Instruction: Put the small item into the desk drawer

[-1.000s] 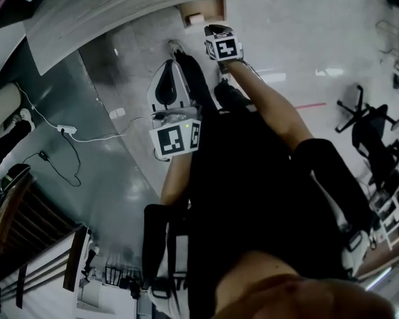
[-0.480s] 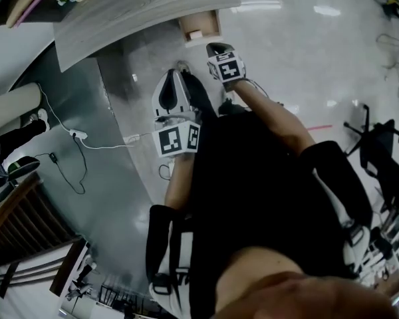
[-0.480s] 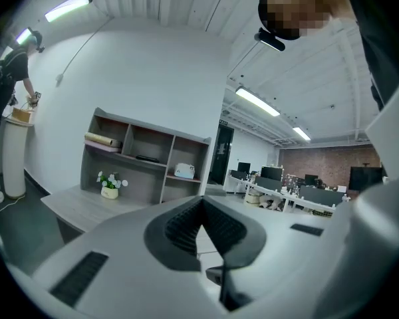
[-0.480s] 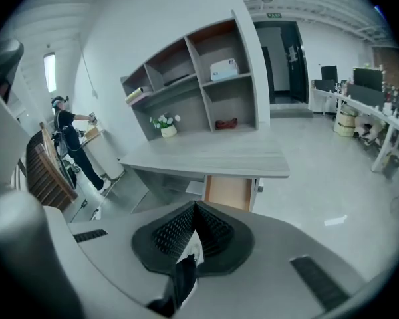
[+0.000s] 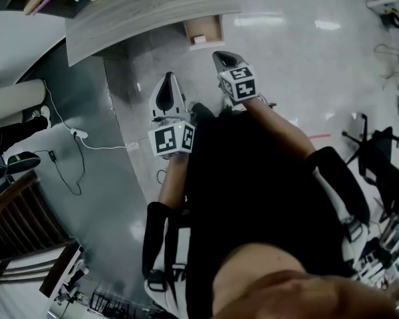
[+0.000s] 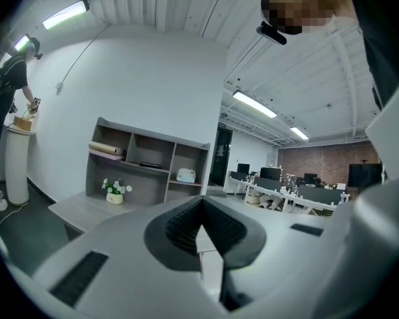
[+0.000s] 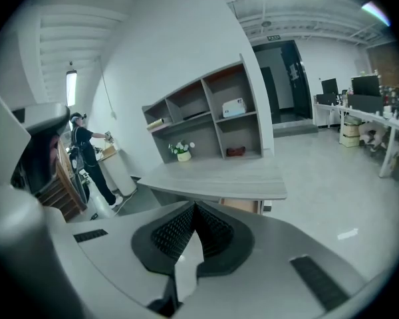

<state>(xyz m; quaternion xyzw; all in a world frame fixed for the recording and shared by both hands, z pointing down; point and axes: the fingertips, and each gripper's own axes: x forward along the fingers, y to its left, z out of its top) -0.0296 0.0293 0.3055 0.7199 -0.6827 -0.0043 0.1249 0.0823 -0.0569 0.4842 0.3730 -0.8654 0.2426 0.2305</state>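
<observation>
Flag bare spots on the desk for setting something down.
Desk top is bare from the shelf unit to its front edge. Flower pot crowds the shelf's left end. Open drawer has room beside the small white item.

The drawer [image 5: 210, 28] juts out beneath the desk [image 5: 146, 8], with a small item [image 5: 199, 39] inside.

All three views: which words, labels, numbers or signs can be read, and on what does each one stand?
No text can be read.
Left marker cube and right marker cube: square patterns only, no letters.
Door sign: too small to read.
</observation>
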